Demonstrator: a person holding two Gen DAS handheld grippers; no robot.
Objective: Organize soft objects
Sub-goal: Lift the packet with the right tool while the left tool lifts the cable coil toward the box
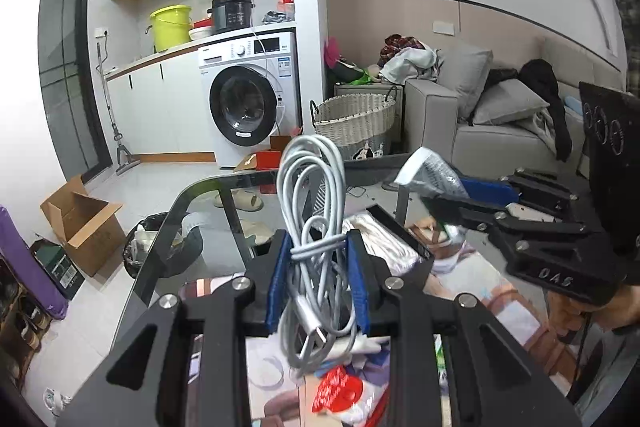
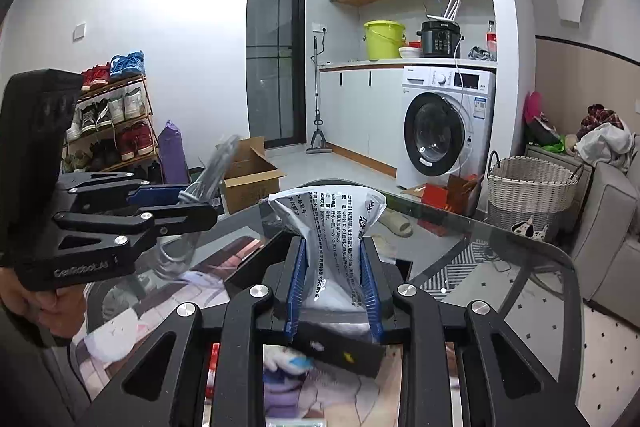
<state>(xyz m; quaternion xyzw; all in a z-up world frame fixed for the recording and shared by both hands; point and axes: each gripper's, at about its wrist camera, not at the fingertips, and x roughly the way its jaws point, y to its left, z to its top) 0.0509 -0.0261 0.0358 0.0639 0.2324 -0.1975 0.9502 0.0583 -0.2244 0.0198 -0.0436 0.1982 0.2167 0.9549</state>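
Looking down past your left gripper (image 1: 318, 285), you lose most of what lies below: its black frame cuts off the clutter there, and only a red-and-white wrapper (image 1: 340, 393) and scraps of printed fabric show, too broken up to name. The lower loops of the grey charging cable (image 1: 314, 227) also pass behind the blue pads (image 1: 280, 283), so you cannot see how the coil ends.

From the right wrist view, the cable (image 2: 208, 171) is motion-blurred and semi-transparent beside the left gripper (image 2: 180, 201), which your hand (image 2: 48, 303) holds. That view alone gives you the shoe rack (image 2: 112, 123) against the wall and the glass surface (image 2: 520, 259) stretching right. Only the left wrist view shows the sofa (image 1: 480, 119) with its cushions and dark clothing. Both show the washing machine (image 1: 250, 99) and the wicker basket (image 1: 356, 119).

Your left gripper is clamped on the cable, a bundle of pale grey loops tied at the middle, standing upright between the pads, its plug hanging low. Your right gripper (image 2: 334, 287) is closed around a white sachet (image 2: 332, 227) printed with black text, pinched at its waist so the top flares out; it is held up over the glass surface. In the left wrist view the same sachet (image 1: 432, 173) sticks out leftward from the right gripper (image 1: 452, 197).
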